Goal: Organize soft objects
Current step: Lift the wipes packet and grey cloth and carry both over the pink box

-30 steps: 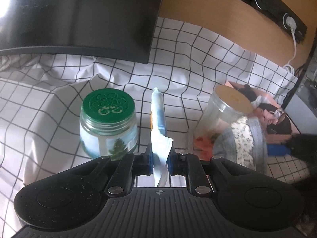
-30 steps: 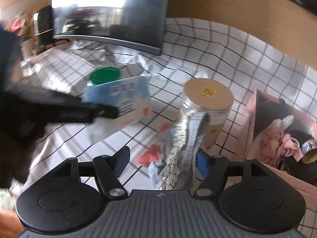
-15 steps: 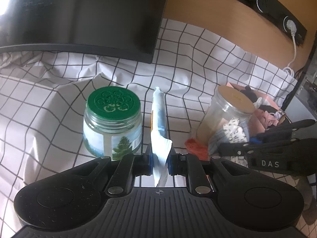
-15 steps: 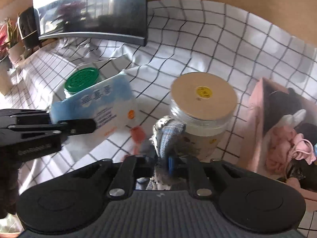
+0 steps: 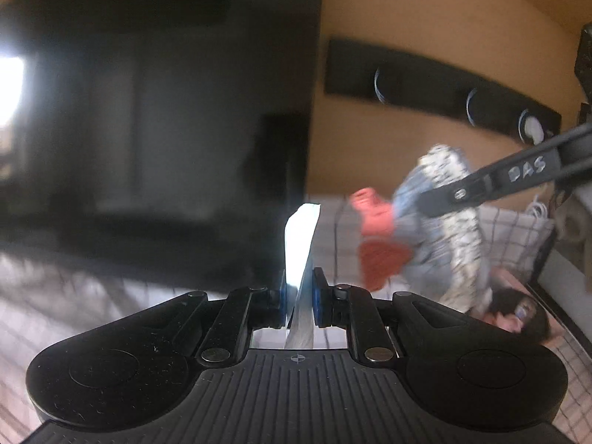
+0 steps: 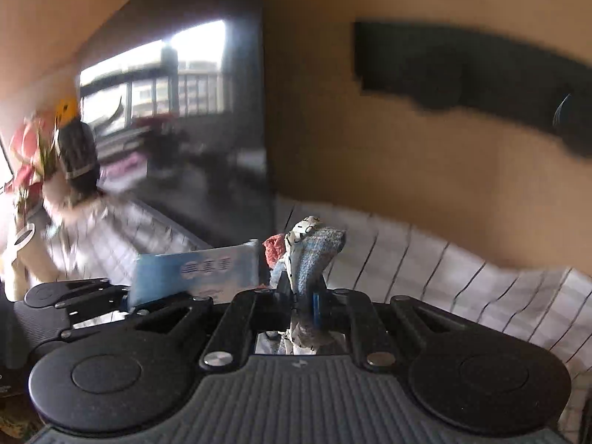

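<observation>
My left gripper [image 5: 299, 301] is matt black plastic, ribbed along its base, with blue pads that look rubbery and round metal pivot pins; it pinches a glossy, smooth film packet [image 5: 301, 244]. My right gripper [image 6: 301, 301] has the same matt ribbed plastic and clamps a cloth bundle [image 6: 314, 255], knitted blue-grey with a printed pale fabric and a coarse red piece. Behind the bundle lies a thin, creased checked tablecloth [image 6: 425, 255]. Above the tablecloth the wall [image 6: 388, 140] looks like smooth matt wood, and the dark screen [image 6: 185, 118] is glossy, mirroring a window.
</observation>
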The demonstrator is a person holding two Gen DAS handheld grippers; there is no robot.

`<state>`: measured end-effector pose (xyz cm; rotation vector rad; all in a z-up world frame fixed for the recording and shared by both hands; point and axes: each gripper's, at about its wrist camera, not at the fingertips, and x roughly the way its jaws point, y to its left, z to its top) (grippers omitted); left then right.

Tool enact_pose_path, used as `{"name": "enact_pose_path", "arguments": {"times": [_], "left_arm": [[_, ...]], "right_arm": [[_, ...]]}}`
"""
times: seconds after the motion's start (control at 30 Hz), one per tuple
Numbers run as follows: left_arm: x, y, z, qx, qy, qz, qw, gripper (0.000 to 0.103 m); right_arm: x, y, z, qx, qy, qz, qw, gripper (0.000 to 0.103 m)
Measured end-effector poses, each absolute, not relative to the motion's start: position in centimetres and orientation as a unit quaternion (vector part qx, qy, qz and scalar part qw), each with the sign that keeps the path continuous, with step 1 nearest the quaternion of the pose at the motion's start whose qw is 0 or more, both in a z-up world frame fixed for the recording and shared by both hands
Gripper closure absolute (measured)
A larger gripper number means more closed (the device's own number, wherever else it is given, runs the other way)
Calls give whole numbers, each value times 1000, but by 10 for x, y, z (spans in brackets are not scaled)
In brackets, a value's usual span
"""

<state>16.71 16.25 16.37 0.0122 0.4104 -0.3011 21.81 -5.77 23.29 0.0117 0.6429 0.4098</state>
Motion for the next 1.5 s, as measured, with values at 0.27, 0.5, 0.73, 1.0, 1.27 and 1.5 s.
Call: {"name": "enact_pose_path", "arguments": {"times": [0.27,0.5,0.73,1.0,1.27,1.5], "left_arm": [[170,151,213,54,162,-162,972,87],[167,103,230,54,154,-216,963,87],[170,21,213,46,187,-308,932,87],[178,-56,168,-44,269,-412,869,87],[218,-98,94,19,382,-330,863,81],[244,-94,85,51,393,-312,864,76]], "right_arm": [[195,-122,271,-14,255,140,957,93],[166,-192,268,6,236,71,969,93],[148,-242,257,18,247,19,969,93],[133,-263,252,21,249,-2,968,93],[151,-274,213,76,275,11,958,93],[191,-272,120,155,349,21,924,93]]}}
